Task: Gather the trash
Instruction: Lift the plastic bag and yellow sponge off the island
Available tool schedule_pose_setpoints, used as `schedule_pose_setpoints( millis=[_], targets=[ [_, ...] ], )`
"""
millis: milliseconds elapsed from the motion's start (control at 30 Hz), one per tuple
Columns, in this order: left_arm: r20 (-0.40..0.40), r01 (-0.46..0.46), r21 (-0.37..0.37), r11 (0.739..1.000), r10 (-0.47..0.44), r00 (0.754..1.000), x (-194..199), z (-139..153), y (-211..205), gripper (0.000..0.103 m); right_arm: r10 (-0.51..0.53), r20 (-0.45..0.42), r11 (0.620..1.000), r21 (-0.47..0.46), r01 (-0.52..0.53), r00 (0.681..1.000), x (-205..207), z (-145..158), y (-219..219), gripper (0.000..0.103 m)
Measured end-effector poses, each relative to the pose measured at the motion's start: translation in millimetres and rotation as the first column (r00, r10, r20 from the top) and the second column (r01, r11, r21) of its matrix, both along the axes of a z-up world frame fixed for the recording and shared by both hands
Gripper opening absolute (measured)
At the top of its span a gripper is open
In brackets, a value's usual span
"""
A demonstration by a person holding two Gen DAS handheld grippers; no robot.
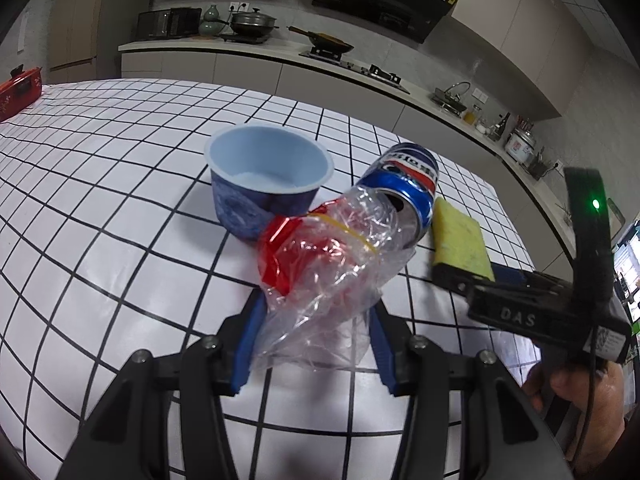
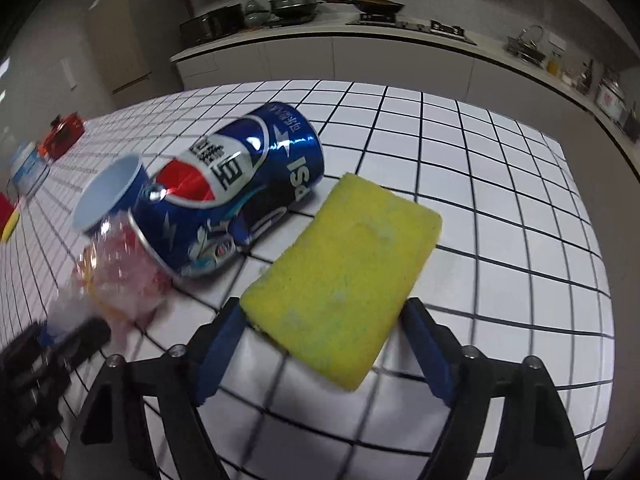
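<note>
Between the left tool's (image 1: 316, 312) pads sits one crumpled plastic wrapper (image 1: 328, 264), clamped, while the right tool (image 2: 324, 316) straddles one yellow sponge (image 2: 344, 272), pads apart, beside one dented can (image 2: 236, 188) and one cup (image 1: 268, 176) on the checked surface (image 1: 100, 200).

My left gripper (image 1: 316, 312) points steeply down, its blue fingers (image 1: 250, 344) clamped on the crumpled plastic wrapper (image 1: 324, 276); my right gripper (image 2: 324, 320) tilts down too, its fingers (image 2: 426, 344) set either side of the yellow sponge (image 2: 344, 276); a hand (image 1: 584, 396) grips its handle at lower right.
</note>
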State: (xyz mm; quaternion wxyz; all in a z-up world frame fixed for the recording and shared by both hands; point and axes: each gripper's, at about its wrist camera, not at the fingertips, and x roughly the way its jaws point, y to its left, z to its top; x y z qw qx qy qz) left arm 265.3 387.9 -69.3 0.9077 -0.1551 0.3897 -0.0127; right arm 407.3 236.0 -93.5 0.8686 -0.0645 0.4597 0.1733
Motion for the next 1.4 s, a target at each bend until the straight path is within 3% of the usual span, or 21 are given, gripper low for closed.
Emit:
schedule_pose_setpoints(
  millis=[133, 233, 333, 367, 400, 433, 567, 933, 1400],
  targets=[
    [0.000, -0.001, -0.006, 1.000, 0.001, 1.000, -5, 0, -4, 0.050, -0.031, -0.034, 0.997, 0.067, 0.034, 0.999, -9, 3, -33, 0.075],
    [-0.001, -0.008, -0.005, 1.000, 0.008, 1.000, -4, 0, -6, 0.050, -0.064, -0.029, 0.994, 0.092, 0.066, 0.998, -8, 6, -42, 0.083],
    [-0.004, -0.009, -0.002, 1.000, 0.009, 1.000, -1, 0, -8, 0.050, -0.097, -0.041, 0.994, 0.043, 0.099, 0.994, 4, 1, -35, 0.084],
    [-0.004, -0.008, 0.002, 1.000, 0.008, 1.000, 0, 0, -8, 0.049, -0.094, -0.026, 0.995, 0.035, 0.095, 0.995, 6, 2, -33, 0.082],
    [-0.002, -0.007, 0.006, 1.000, 0.007, 1.000, -1, 0, -9, 0.048, -0.089, -0.026, 0.996, 0.028, 0.090, 0.996, 6, 2, -31, 0.069],
    [0.001, -0.005, 0.008, 1.000, 0.005, 1.000, -1, 1, -10, 0.048, -0.088, -0.010, 0.996, -0.004, 0.088, 0.996, 5, 3, -27, 0.064],
    [0.008, -0.004, 0.014, 1.000, 0.004, 1.000, -6, 0, -12, 0.048, -0.056, -0.016, 0.998, 0.017, 0.056, 0.998, -5, 8, -31, 0.054],
    [0.008, -0.015, 0.018, 1.000, 0.014, 1.000, -29, 2, -29, 0.047, -0.025, 0.011, 0.998, 0.061, 0.024, 1.000, -44, 24, -54, 0.052],
    [0.037, 0.009, 0.041, 0.999, -0.010, 0.999, -52, 17, -84, 0.047, -0.014, 0.033, 0.997, 0.076, 0.011, 0.999, -84, 35, -110, 0.052]
  ],
)
